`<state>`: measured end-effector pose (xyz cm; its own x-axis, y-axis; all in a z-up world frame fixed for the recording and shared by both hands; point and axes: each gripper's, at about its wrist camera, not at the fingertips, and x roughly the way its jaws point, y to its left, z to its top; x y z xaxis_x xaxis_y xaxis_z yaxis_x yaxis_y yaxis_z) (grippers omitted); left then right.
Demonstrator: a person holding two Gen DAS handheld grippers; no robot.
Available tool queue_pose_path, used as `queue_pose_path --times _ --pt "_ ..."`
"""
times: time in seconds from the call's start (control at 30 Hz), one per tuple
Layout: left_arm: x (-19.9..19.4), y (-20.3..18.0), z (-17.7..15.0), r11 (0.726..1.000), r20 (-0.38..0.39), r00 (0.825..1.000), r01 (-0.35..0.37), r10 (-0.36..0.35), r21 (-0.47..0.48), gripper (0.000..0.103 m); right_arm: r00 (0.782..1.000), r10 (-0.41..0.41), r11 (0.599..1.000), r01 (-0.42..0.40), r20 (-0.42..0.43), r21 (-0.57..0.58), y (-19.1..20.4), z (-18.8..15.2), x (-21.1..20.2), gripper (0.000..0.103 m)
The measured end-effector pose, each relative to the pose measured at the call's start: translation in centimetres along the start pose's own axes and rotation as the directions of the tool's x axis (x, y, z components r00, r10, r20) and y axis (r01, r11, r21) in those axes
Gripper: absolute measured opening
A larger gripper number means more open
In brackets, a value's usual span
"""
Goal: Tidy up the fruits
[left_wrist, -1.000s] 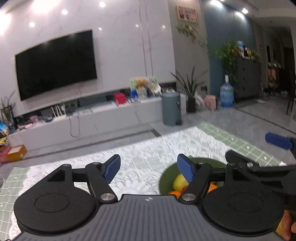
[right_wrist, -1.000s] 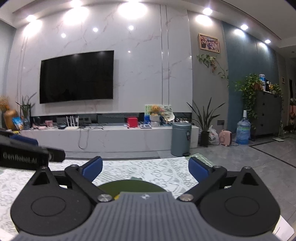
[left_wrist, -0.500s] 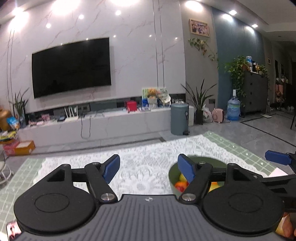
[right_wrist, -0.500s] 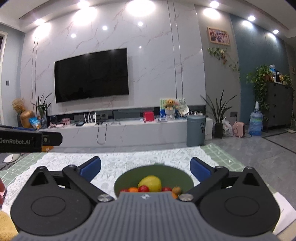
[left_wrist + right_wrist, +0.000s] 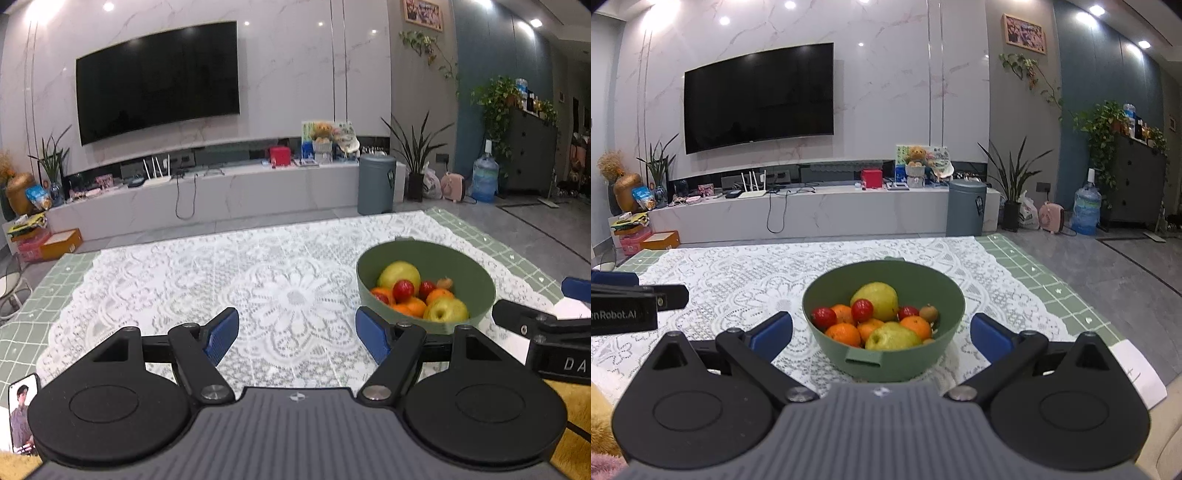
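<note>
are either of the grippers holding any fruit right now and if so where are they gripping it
Nothing is held. The left gripper and right gripper are both open and empty; all the fruit lies in the green bowl.

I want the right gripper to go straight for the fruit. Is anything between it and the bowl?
Nothing visible. The right gripper is open, and the green bowl sits directly ahead between its fingers, with only lace tablecloth around it. The fruit lies uncovered inside. The left gripper is off to the side, clear of the path.
</note>
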<state>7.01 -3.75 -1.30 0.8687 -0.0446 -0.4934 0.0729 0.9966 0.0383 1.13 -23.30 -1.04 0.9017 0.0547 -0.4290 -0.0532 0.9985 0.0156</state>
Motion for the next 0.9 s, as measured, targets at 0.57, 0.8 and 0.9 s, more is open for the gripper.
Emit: queue_pose_path --times 0.57,0.8,0.9 --pt "1.7 -0.6 -1.9 0.999 -0.146 0.989 -0.007 0.012 0.033 0.085 0.995 -0.001 0.999 0.005 -0.096 0.043 -0.4 -0.7 2.5 0.099" --pt "1.8 -0.5 -1.8 0.999 -0.155 0.988 -0.015 0.019 0.033 0.085 0.996 -0.003 0.999 0.007 -0.094 0.038 -0.3 -0.7 2.6 0.099" --pt "1.7 -0.3 -1.8 0.999 -0.154 0.988 -0.016 0.02 0.029 0.085 0.996 -0.004 0.999 0.008 -0.094 0.036 -0.4 -0.7 2.6 0.099"
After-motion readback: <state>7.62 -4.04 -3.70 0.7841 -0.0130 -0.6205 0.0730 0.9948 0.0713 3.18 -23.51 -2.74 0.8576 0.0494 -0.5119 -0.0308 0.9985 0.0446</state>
